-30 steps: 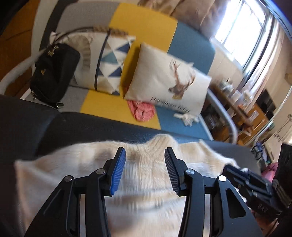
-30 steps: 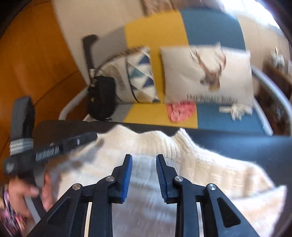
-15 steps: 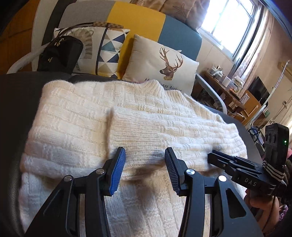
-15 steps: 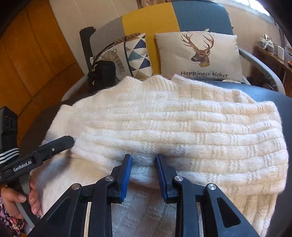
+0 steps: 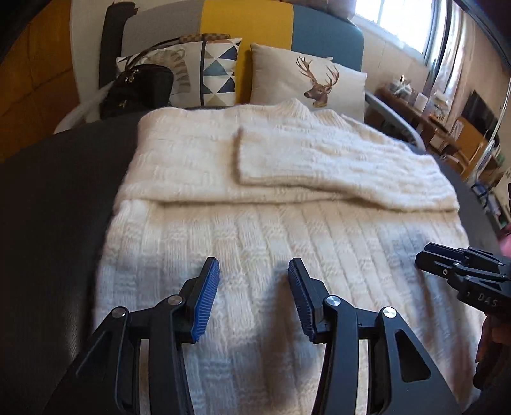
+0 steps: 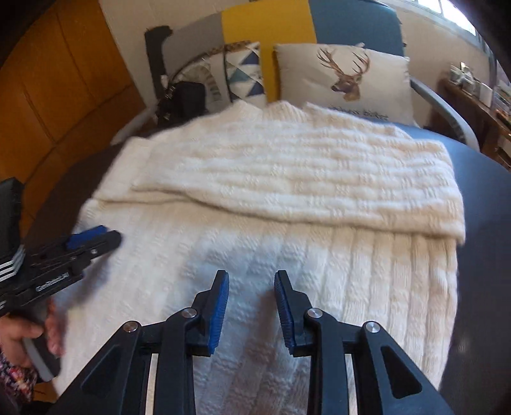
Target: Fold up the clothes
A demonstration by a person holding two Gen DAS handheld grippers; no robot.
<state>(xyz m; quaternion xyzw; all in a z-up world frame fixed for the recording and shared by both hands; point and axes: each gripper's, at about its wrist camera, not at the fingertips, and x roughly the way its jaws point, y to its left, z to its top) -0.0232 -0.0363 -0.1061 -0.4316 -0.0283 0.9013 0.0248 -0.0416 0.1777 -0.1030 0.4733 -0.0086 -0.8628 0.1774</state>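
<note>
- Jaws of the left gripper (image 5: 254, 274) are standing apart over the near half of the cream knit sweater (image 5: 287, 255), with nothing pinched between the blue pads (image 5: 204, 306).
- Jaws of the right gripper (image 6: 252, 287) are spreading slightly too, having just been opening a little, and only bare knit is showing in the gap between them.
- Both grippers are hovering side by side above the sweater's lower body; whether the tips are touching the wool cannot be told.
- A hand (image 6: 19, 332) in a patterned sleeve is gripping the left tool's handle at the edge of the right wrist view.
- The sweater is lying flat on a dark table (image 5: 57, 223), its sleeves lying folded across the chest in a band that is running from side to side.
- The collar is pointing away, toward the far table edge.
- Beyond the table, a sofa (image 5: 325, 35) in grey, yellow and blue panels is carrying a deer cushion (image 5: 306, 79), a triangle-patterned cushion (image 5: 220, 73) and a black handbag (image 5: 137, 89).
- A cluttered wooden shelf (image 5: 447, 127) is standing at the far right, under a bright window (image 5: 392, 19).
</note>
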